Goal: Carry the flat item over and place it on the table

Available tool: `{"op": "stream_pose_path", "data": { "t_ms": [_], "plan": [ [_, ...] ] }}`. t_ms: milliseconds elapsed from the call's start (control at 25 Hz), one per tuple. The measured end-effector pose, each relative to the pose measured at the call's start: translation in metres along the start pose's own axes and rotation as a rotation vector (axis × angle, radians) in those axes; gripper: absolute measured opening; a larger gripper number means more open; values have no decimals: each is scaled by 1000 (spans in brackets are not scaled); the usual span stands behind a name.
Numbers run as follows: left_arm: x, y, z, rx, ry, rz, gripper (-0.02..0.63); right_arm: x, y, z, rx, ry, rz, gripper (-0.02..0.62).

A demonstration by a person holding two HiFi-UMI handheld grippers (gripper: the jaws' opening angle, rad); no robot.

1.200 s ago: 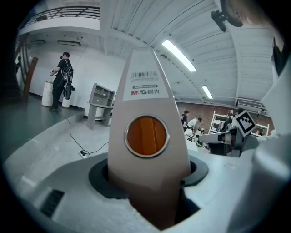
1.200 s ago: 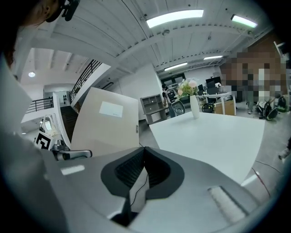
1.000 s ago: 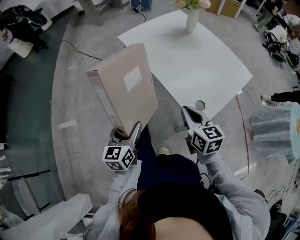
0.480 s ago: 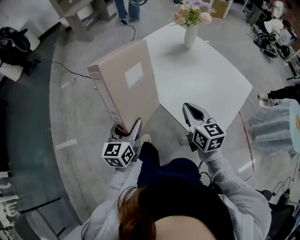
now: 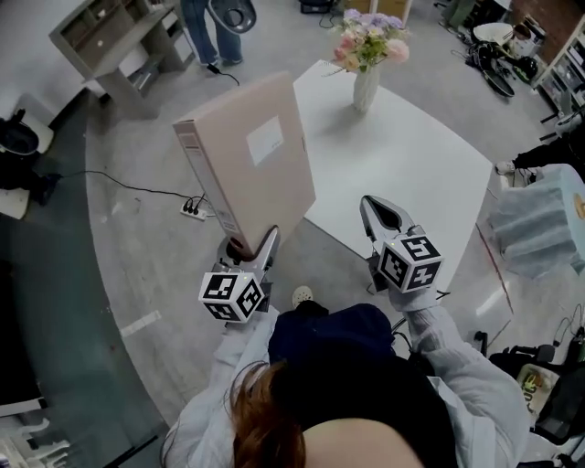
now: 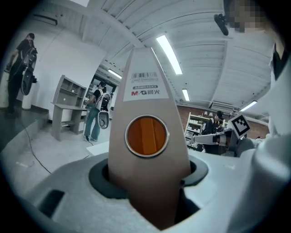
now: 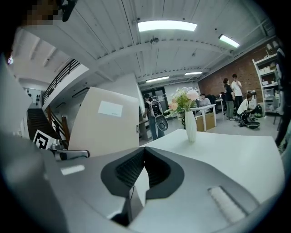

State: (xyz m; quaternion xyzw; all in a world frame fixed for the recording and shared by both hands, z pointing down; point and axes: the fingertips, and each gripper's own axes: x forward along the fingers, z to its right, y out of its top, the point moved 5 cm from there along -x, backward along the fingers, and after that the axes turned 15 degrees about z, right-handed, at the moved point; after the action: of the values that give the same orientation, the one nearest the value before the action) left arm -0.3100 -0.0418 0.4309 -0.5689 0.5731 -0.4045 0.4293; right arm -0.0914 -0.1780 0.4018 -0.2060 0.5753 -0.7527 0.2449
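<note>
A flat beige file box (image 5: 247,164) with a white label stands upright in my left gripper (image 5: 249,247), which is shut on its lower spine. In the left gripper view the spine (image 6: 148,136) fills the middle, its orange ring hole between the jaws. The box hangs over the floor beside the near left edge of the white table (image 5: 411,174). My right gripper (image 5: 379,212) is shut and empty, hovering by the table's near corner. From the right gripper view its jaws (image 7: 143,152) meet at the tips, with the box (image 7: 107,120) to the left and the table (image 7: 227,154) ahead.
A white vase of flowers (image 5: 366,82) stands at the table's far edge. A power strip with a cable (image 5: 192,208) lies on the floor left of the box. A grey desk (image 5: 110,37) and a standing person (image 5: 201,27) are beyond. A pale blue covered object (image 5: 539,228) sits at the right.
Both grippers and the box have travelled forward toward the table. The vase and table now sit nearer and lower in the head view. The box stays upright in the left gripper.
</note>
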Motion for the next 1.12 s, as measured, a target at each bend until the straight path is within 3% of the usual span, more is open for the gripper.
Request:
{"op": "stream_pose_path", "data": {
  "t_ms": [160,440,760,1120],
  "plan": [
    [7,-4,-17,-33,-48,-29,281,14,-10,-10,-1,-33,-12,12],
    [11,-26,-35,-168,-94,-99,279,22,-25,-13,9,-83,-56,12],
    [59,-31,-45,-431,-186,-150,279,52,-29,9,27,-113,-70,12],
    [139,-54,-78,-610,-221,-316,279,110,-42,54,106,-195,-74,12]
  ]
}}
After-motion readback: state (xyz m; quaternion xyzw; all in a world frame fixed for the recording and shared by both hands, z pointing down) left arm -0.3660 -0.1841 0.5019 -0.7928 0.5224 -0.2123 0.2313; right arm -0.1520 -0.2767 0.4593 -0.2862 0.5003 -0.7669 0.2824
